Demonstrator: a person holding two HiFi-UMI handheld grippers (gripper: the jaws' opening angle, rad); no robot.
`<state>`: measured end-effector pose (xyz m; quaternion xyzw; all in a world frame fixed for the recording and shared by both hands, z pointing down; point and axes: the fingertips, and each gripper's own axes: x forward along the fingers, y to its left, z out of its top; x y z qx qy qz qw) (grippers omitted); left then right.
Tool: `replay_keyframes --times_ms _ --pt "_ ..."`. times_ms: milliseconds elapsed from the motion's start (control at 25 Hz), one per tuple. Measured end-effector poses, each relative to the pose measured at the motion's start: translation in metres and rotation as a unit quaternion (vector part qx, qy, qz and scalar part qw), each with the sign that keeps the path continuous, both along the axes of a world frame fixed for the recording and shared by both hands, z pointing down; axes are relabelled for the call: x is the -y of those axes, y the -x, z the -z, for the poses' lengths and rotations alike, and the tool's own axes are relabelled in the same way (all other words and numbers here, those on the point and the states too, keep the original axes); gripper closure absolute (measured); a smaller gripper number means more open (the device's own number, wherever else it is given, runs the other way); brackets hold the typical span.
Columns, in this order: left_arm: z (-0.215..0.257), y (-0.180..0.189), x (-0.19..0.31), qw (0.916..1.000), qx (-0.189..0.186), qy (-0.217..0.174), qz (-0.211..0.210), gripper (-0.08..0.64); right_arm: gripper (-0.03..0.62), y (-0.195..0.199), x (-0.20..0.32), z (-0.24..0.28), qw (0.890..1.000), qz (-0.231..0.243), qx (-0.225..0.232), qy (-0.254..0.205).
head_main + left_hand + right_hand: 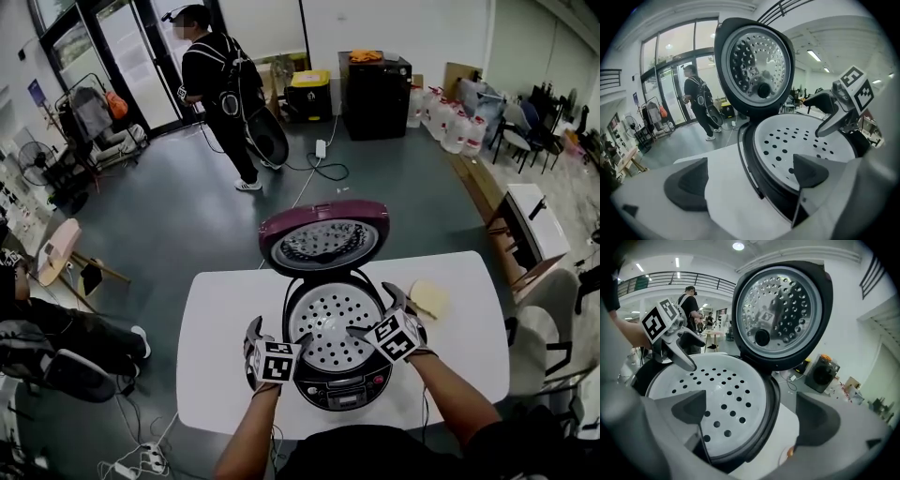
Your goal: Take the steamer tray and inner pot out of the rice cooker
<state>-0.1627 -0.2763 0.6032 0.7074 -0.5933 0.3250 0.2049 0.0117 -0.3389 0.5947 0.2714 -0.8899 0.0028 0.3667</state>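
**Two tongs at the cooker rim, nothing gripped yet**

Both forearms reach in from our edge of the tabletop (pixel 225 375). Left tongs (pixel 747 180) are spread and straddle the left rim of the rice cooker (pixel 342 392). One jaw is over bare tabletop, the other over the steamer tray (pixel 333 323). Right tongs (pixel 754 416) mirror that on the right rim. They are also spread, one jaw above the tray and the other outside the cooker wall. Neither pair pinches anything. We cannot tell whether any jaw touches the rim.

Step, as we read it: lining up for the first lift, tray not yet out. Next move likely calls for closing each pair on the tray's thin lip at opposite sides. Then we raise it level so it does not cock and jam in the well. We judge slip on that thin, smooth-looking lip to be the main risk.

Contents: the tray sits seated in the top of the cooker, white and perforated, with nothing on it. The inner pot is hidden under the tray, so we cannot say what it holds. The lid (pixel 323 239) stands open at the far side with its perforated metal plate facing us. It looks clear of a straight-up lift.

Further off, a pale yellow item (pixel 429 298) lies on the tabletop right of the cooker. Beyond that, a person (pixel 220 84) stands near the glass doors.
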Motion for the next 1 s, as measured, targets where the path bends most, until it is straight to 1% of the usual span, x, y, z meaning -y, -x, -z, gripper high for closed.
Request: replay_keyframes --times_ms 160,320,400,520,560,600,640,680,720,760,800,920,1000 --pt "-0.009 0.0 0.002 0.9999 -0.008 0.011 -0.006 0.012 0.003 0.002 -0.001 -0.016 0.999 0.013 -0.043 0.006" --pt "-0.009 -0.001 0.005 0.9998 -0.003 0.015 -0.016 0.045 0.008 -0.002 0.002 -0.029 0.996 0.017 -0.084 0.007" --pt "-0.007 -0.001 0.007 0.9996 0.005 0.015 -0.022 0.066 0.016 -0.004 0.004 -0.03 0.996 0.013 -0.088 0.012" --pt "-0.007 -0.003 0.012 0.9991 0.018 0.016 -0.036 0.077 0.057 -0.004 0.004 -0.03 0.996 0.011 -0.08 0.022" --pt "-0.007 -0.004 0.013 0.9988 0.021 0.018 -0.04 0.081 0.078 -0.003 0.004 -0.03 0.997 0.01 -0.078 0.023" --pt "-0.008 -0.005 0.014 0.9986 0.023 0.02 -0.043 0.086 0.113 -0.004 0.006 -0.029 0.997 0.007 -0.077 0.018" --pt "-0.008 -0.005 0.014 0.9984 0.026 0.021 -0.045 0.089 0.196 -0.005 0.007 -0.027 0.997 0.0 -0.077 0.008" --pt "-0.008 -0.005 0.014 0.9983 0.029 0.02 -0.047 0.094 0.296 -0.007 0.01 -0.024 0.997 -0.006 -0.078 -0.005" --pt "-0.007 -0.005 0.015 0.9982 0.031 0.02 -0.048 0.103 0.356 -0.009 0.011 -0.021 0.997 -0.01 -0.078 -0.014" --pt "-0.007 -0.005 0.015 0.9981 0.032 0.019 -0.049 0.111 0.388 -0.01 0.013 -0.019 0.997 -0.01 -0.079 -0.02" --pt "-0.007 -0.006 0.016 0.998 0.032 0.019 -0.051 0.118 0.403 -0.01 0.014 -0.018 0.996 -0.008 -0.081 -0.023" --pt "-0.009 -0.009 0.016 0.9977 0.029 0.018 -0.058 0.154 0.443 -0.01 0.014 -0.021 0.996 -0.006 -0.087 -0.032" --pt "-0.008 -0.012 0.015 0.9973 0.035 0.014 -0.063 0.17 0.459 -0.01 0.013 -0.021 0.996 -0.011 -0.085 -0.036"
